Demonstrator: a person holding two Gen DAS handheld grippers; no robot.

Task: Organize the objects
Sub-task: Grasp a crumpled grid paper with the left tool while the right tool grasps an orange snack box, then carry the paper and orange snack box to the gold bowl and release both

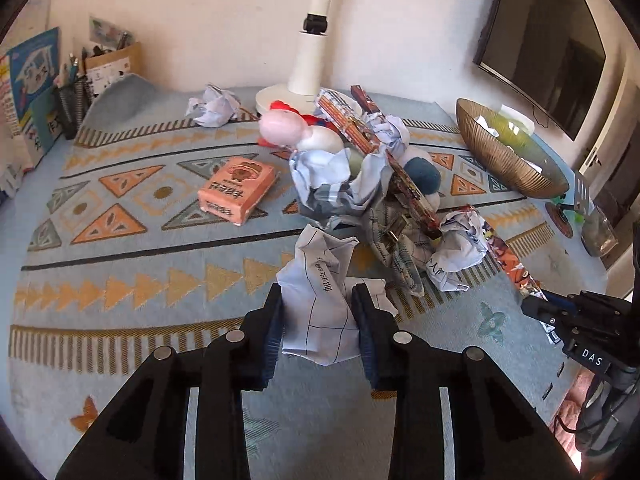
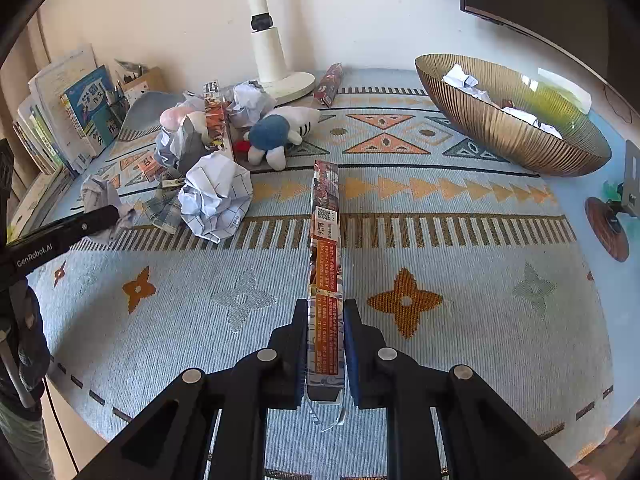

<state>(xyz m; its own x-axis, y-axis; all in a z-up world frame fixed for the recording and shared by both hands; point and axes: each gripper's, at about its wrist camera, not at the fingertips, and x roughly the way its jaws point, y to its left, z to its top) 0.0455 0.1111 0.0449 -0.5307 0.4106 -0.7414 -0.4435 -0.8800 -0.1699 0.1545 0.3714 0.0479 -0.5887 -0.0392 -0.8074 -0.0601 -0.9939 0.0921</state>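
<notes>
My left gripper [image 1: 318,312] is shut on a crumpled sheet of white paper [image 1: 320,300] with ruled lines, held just above the patterned cloth. In the right wrist view the left gripper [image 2: 116,216] shows at the left edge with the paper ball [image 2: 102,196]. My right gripper [image 2: 324,340] is shut on a long narrow printed box [image 2: 326,248] that points away over the cloth. The right gripper [image 1: 536,306] shows at the right edge of the left wrist view. A pile of crumpled papers [image 1: 340,176], plush toys [image 1: 288,128] and more long boxes [image 1: 352,120] lies in the middle.
A gold ribbed bowl [image 2: 504,128] holding crumpled papers stands at the right rear. An orange carton [image 1: 238,188] lies left of the pile. A white lamp base [image 2: 280,80] stands at the back. Books [image 2: 88,108] and a pen holder [image 1: 74,100] line the left edge.
</notes>
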